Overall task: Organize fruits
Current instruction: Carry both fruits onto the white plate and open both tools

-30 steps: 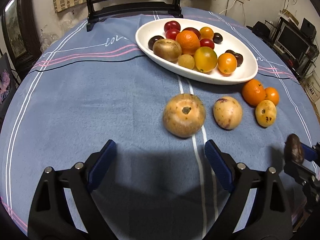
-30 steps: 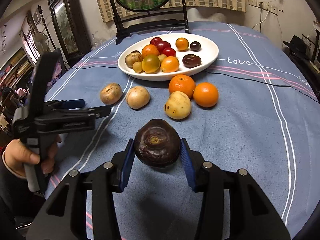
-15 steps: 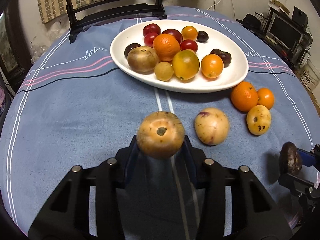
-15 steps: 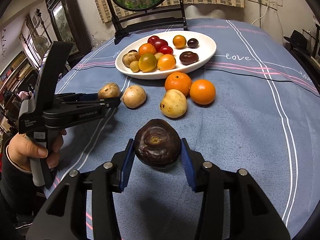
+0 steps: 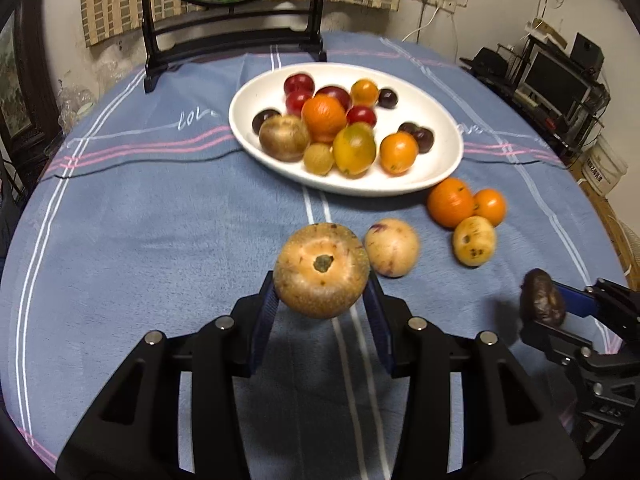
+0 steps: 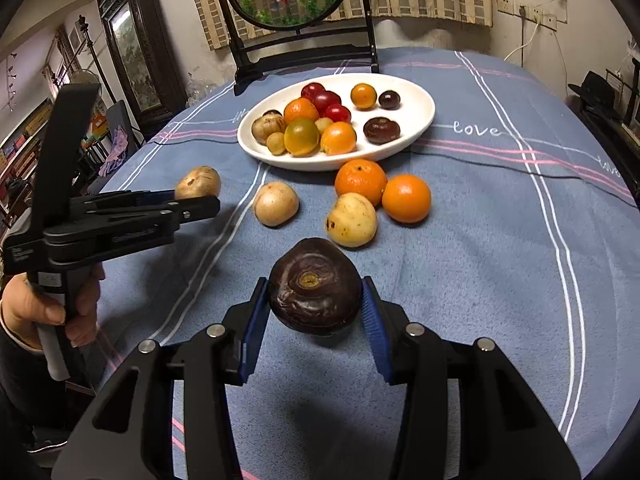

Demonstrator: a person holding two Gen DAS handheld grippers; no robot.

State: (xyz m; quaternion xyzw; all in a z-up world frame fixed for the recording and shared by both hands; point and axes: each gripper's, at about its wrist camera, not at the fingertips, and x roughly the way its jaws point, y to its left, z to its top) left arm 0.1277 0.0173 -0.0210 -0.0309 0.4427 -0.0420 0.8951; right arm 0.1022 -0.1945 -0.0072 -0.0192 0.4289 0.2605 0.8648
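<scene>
Tan, round, speckled fruit (image 5: 321,270) now sits between the blue pads of the left gripper (image 5: 321,300). Its jaws have just been closing; a second ago they stood wide with the fruit on the blue cloth (image 5: 160,232). So the pick is made and, I judge, the white oval plate (image 5: 448,160) at twelve o'clock comes next. The right gripper (image 6: 316,312), at three o'clock, is clamped on a dark wrinkled fruit (image 6: 316,286).

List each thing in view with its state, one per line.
left gripper: shut on the tan fruit, lifted off the cloth
right gripper: shut on the dark fruit
white dish: part full of fruit
two oranges: loose on the cloth
</scene>
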